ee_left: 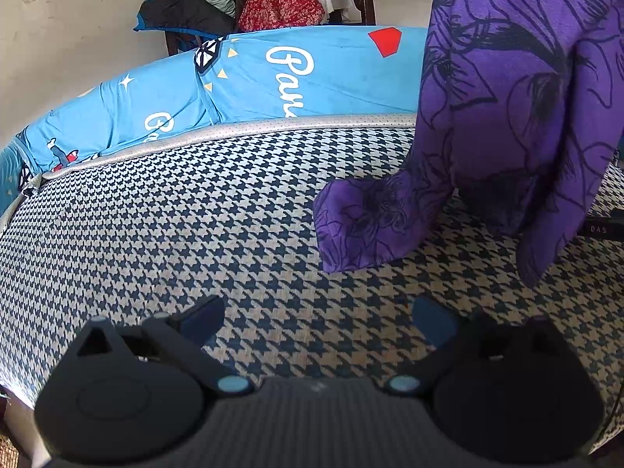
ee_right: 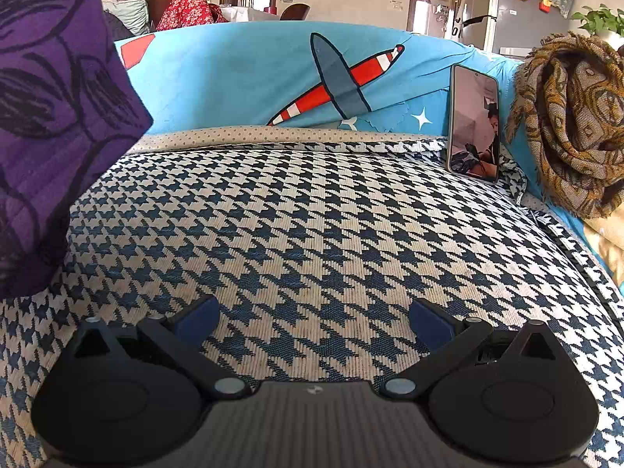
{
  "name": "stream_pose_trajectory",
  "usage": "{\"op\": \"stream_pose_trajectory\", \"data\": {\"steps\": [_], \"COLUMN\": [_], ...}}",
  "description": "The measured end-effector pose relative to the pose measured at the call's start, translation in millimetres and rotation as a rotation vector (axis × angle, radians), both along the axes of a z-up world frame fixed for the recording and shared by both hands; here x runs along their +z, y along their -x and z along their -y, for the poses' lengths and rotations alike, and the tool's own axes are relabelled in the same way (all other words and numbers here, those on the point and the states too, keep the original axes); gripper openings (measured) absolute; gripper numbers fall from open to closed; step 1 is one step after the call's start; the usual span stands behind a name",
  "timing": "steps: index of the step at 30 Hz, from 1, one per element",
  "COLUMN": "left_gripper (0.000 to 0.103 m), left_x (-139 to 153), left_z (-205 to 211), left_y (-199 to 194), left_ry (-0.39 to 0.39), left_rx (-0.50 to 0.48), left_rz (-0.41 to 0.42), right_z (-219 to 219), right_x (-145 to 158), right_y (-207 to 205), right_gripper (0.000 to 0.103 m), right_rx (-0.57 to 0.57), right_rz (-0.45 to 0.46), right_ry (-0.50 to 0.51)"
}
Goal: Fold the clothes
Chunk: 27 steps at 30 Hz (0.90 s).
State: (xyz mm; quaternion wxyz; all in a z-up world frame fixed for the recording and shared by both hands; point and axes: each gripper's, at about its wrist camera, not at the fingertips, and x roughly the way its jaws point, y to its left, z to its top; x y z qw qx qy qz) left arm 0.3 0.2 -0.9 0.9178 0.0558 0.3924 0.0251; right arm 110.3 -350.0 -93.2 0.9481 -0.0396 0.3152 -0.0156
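Purple cloth (ee_left: pixel 507 97) hung over the checked cushion (ee_left: pixel 195 214), ungripped; left gripper (ee_left: pixel 318 319) and right gripper (ee_right: pixel 314 318) spread wide, empty. Best pinched by corners, flattened first.

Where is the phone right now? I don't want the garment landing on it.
In the right wrist view, the phone stands upright at the right, leaning on the blue cushion, beside the brown scarf.

Phone (ee_right: pixel 474 124) upright against blue sheet (ee_right: pixel 241 78), beside brown blanket (ee_right: pixel 573 117).
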Motion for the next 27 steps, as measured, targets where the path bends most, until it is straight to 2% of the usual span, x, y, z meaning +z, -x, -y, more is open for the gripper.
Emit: {"op": "stream_pose_trajectory", "data": {"steps": [27], "left_gripper": [0.103], "left_x": [3.3], "left_z": [-0.5], "left_y": [-4.0], "left_ry": [-0.015], "left_rx": [-0.001], "left_rz": [-0.039], "right_z": [-0.1], "right_x": [0.3], "right_y": [0.3], "right_gripper": [0.103], "right_rx": [0.0], "right_rz": [0.0], "right_ry": [0.0]}}
